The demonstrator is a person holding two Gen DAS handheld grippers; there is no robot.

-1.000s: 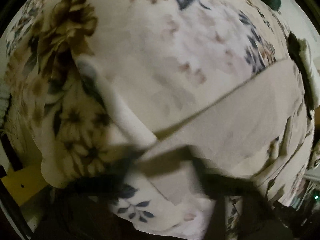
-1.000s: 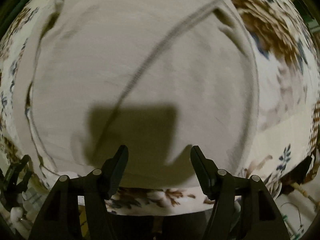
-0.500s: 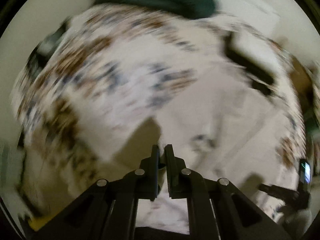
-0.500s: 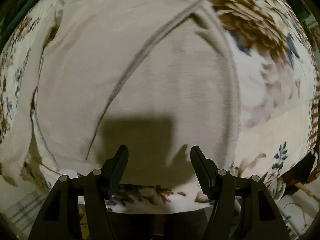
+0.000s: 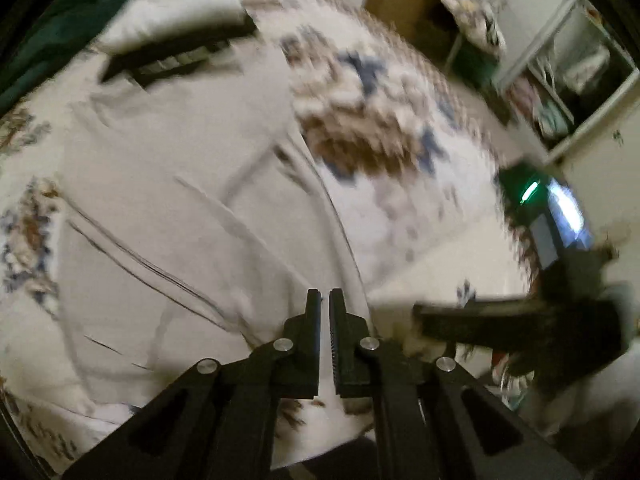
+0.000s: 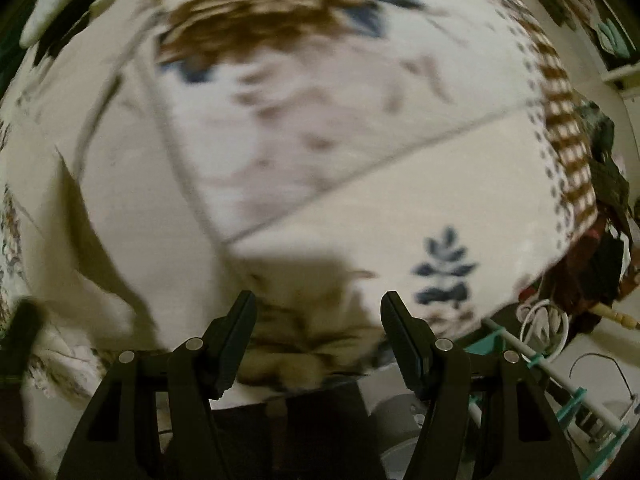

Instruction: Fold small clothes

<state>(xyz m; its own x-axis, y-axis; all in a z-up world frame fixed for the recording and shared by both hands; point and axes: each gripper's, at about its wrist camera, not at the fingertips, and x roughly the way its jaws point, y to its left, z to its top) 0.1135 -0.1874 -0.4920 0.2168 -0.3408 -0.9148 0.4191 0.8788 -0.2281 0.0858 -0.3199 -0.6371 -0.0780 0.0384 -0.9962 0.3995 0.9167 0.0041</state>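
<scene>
A cream garment [image 5: 168,208] lies spread on a floral bedspread [image 5: 384,148], with folds and seams across it. My left gripper [image 5: 325,300] is shut and empty, held above the garment's right edge. My right gripper [image 6: 318,304] is open and empty over the bedspread [image 6: 340,120] near its front edge; the garment's edge [image 6: 120,216] shows at the left of that view. The right gripper's body [image 5: 520,320] shows at the right of the left wrist view.
A white pillow [image 5: 176,12] and dark green fabric [image 5: 60,16] lie at the bed's far left. A cardboard box [image 5: 396,4] and white shelving [image 5: 568,72] stand beyond the bed. Cables [image 6: 544,320] and a teal rack [image 6: 560,368] sit off the bed's front right.
The left gripper has pulled back and swung right, from buried in fabric to above the garment, shut. The right gripper has moved right, off the garment onto the bedspread, still open.
</scene>
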